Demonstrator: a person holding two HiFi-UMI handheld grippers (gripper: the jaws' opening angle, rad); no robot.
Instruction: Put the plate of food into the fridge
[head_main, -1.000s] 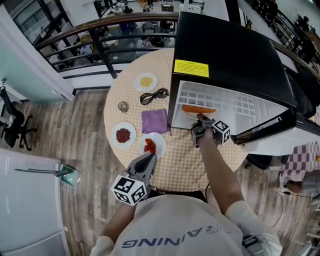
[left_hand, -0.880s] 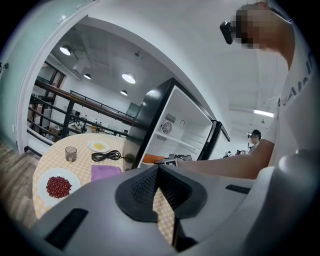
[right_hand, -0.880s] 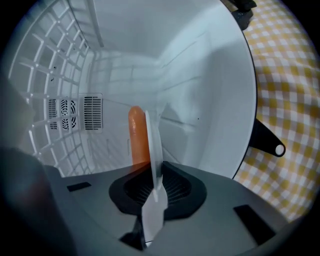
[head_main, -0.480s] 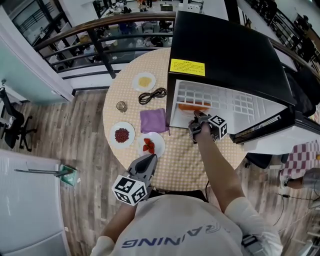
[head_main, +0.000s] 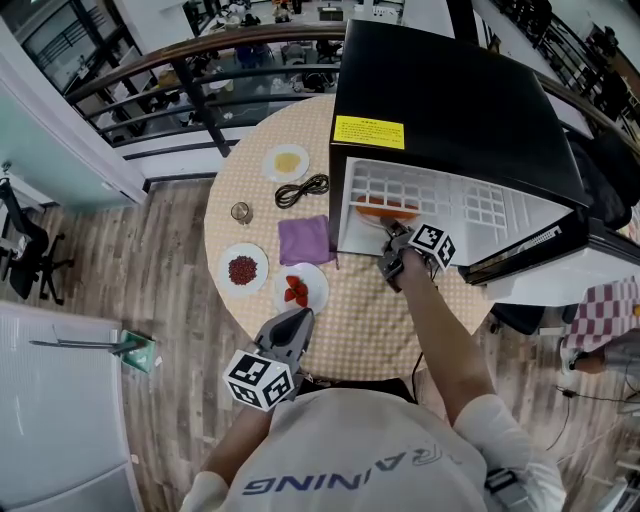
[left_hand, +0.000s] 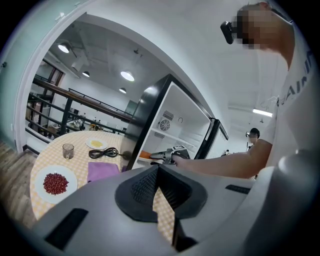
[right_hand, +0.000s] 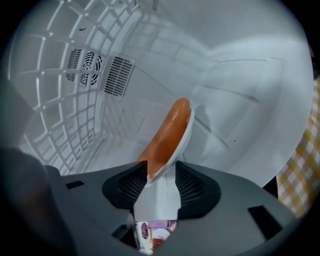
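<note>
The white plate of orange food (head_main: 388, 211) (right_hand: 167, 135) lies on the lower shelf inside the open black fridge (head_main: 450, 100). My right gripper (head_main: 393, 238) (right_hand: 160, 182) reaches into the fridge mouth. Its jaws are opening: the plate's near rim still sits between the pads, with a gap showing on the right side. My left gripper (head_main: 298, 316) (left_hand: 157, 169) hovers low over the table's front edge, near a plate of red pieces (head_main: 302, 291). It is shut and holds nothing.
On the round checked table (head_main: 350, 325) lie a plate of red beans (head_main: 243, 270), a purple cloth (head_main: 305, 241), a black cable (head_main: 303, 189), a small glass (head_main: 241, 212) and a plate of yellow food (head_main: 287, 161). The fridge door (head_main: 530, 250) swings open to the right.
My right gripper has carried the plate a little farther into the fridge, and the plate now rests deeper on the shelf. The left gripper has stayed put.
</note>
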